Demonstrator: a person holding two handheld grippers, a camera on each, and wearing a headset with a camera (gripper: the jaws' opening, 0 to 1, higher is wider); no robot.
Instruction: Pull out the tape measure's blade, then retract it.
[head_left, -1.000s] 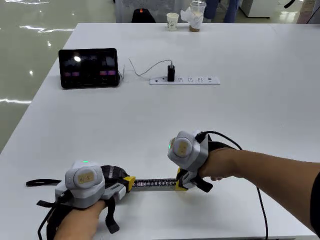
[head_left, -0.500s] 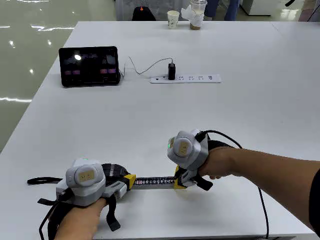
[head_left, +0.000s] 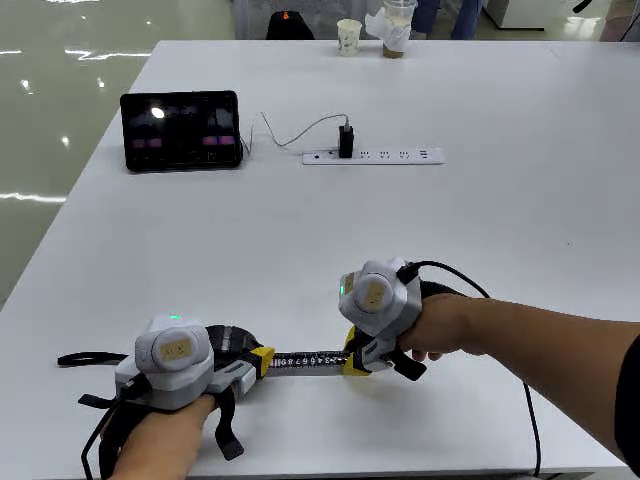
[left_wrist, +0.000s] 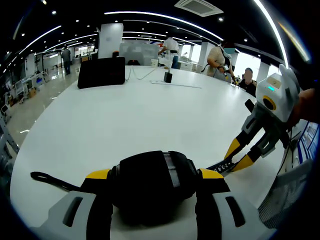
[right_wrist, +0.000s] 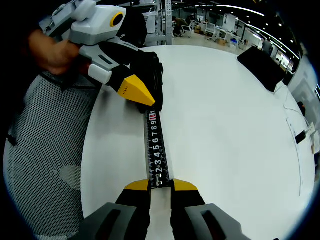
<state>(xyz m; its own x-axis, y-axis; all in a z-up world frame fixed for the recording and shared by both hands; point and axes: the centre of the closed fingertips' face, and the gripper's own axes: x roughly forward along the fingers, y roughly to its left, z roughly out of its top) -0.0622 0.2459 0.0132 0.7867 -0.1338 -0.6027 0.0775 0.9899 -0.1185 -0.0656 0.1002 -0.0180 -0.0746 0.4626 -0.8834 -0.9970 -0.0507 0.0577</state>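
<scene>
The black tape measure case (head_left: 228, 343) sits on the white table (head_left: 400, 230) at the front left, and my left gripper (head_left: 247, 362) is shut on it. In the left gripper view the case (left_wrist: 152, 182) is squeezed between the yellow-tipped jaws of that gripper (left_wrist: 155, 175). A short length of numbered blade (head_left: 305, 358) runs right to my right gripper (head_left: 350, 362), which is shut on its end. The right gripper view looks down the blade (right_wrist: 155, 145) from my right gripper (right_wrist: 160, 184) to the case (right_wrist: 149, 70) held by the left gripper (right_wrist: 132, 90).
A dark tablet (head_left: 181, 130) stands at the back left. A white power strip (head_left: 372, 156) with a black plug and cable lies mid-table, and two cups (head_left: 348, 37) stand at the far edge. The case's black strap (head_left: 85, 358) trails left. The table's front edge is close.
My right gripper has drifted a little left toward the case, so the exposed blade is slightly shorter. The left gripper holds still; the head camera has shifted slightly.
</scene>
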